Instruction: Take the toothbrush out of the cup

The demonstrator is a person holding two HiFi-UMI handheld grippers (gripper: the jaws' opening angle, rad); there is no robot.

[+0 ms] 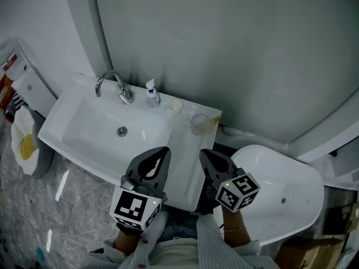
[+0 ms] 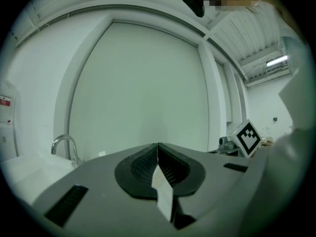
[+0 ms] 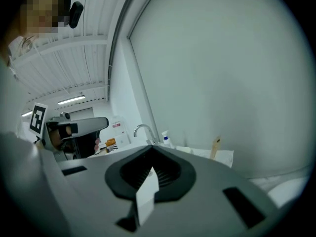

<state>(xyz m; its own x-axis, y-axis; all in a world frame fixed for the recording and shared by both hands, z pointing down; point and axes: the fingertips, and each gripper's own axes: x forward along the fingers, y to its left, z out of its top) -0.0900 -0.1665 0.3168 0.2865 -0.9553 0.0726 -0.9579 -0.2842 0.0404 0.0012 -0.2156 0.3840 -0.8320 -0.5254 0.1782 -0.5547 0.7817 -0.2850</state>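
Note:
A clear cup (image 1: 198, 121) stands on the right end of the white sink counter (image 1: 182, 161), with a tan toothbrush (image 1: 212, 122) leaning out of it to the right. In the right gripper view the toothbrush (image 3: 215, 147) sticks up above the jaw housing, right of centre. My left gripper (image 1: 162, 150) and right gripper (image 1: 206, 153) hover side by side over the counter's front edge, both short of the cup. Both pairs of jaws are shut with nothing between them: the left gripper (image 2: 158, 145) and the right gripper (image 3: 150, 147) each meet in a closed line.
A chrome faucet (image 1: 114, 85), a soap bottle (image 1: 152, 94) and a small pale cup (image 1: 174, 106) line the back of the sink. A white toilet (image 1: 283, 198) sits at the right, a wall close behind everything. A bin with a yellow item (image 1: 26, 144) stands at the left.

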